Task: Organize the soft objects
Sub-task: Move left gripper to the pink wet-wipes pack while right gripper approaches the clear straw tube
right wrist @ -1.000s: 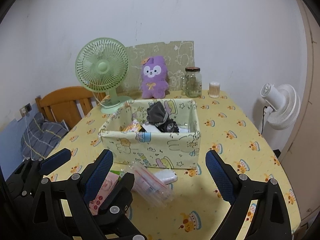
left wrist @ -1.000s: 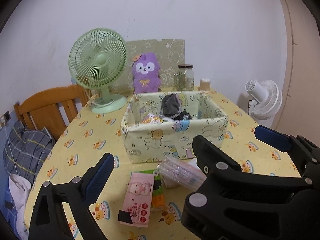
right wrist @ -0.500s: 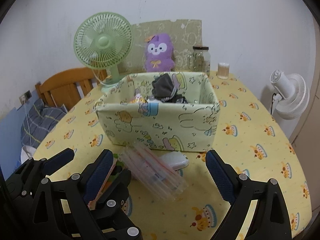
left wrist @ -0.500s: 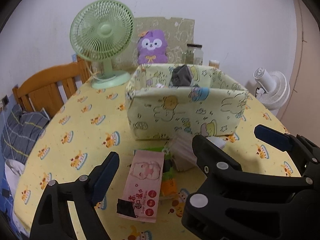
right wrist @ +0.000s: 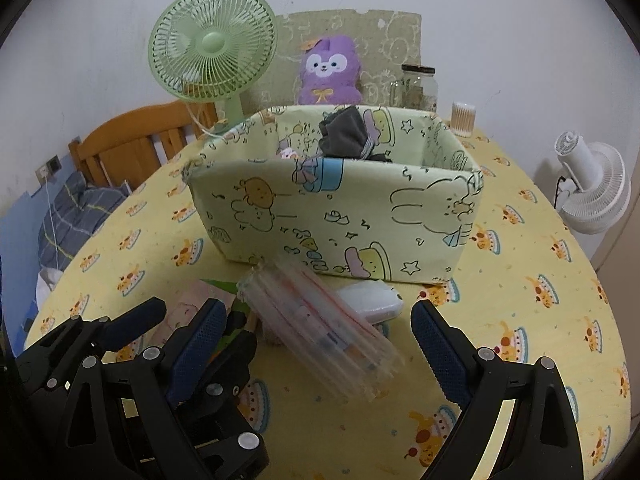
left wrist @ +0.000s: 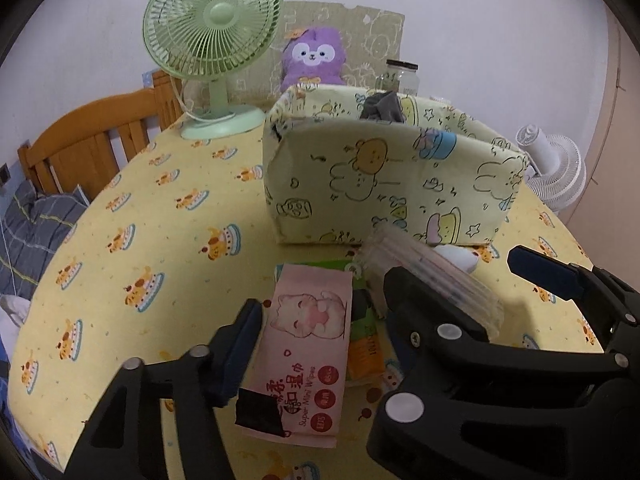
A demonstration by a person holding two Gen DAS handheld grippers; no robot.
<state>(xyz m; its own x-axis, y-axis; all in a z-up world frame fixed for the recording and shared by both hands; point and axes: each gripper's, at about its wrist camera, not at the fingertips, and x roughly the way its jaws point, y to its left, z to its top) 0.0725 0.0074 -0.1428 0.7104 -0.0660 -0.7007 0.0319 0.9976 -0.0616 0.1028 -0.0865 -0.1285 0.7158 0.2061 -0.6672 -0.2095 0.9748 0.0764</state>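
Both my grippers hang open over the soft items lying before the fabric box.

My left gripper (left wrist: 320,320) has its jaws spread wide on either side of the pink wet-wipes pack (left wrist: 308,344), gripping nothing; my right gripper (right wrist: 316,332) is likewise released, its fingers parted around the clear plastic pouch (right wrist: 320,328). The pack lies flat on the yellow tablecloth (right wrist: 540,320), partly over green and orange packets (left wrist: 364,352), with the pouch just beside it and a small white packet (right wrist: 372,300) under the pouch's far end. Behind them stands the pale-green cartoon-print fabric box (right wrist: 336,216), a grey cloth (right wrist: 348,136) bunched inside. Farther back are a green desk fan (right wrist: 212,48), a purple plush toy (right wrist: 328,72), a glass jar (right wrist: 418,86) and the wall.
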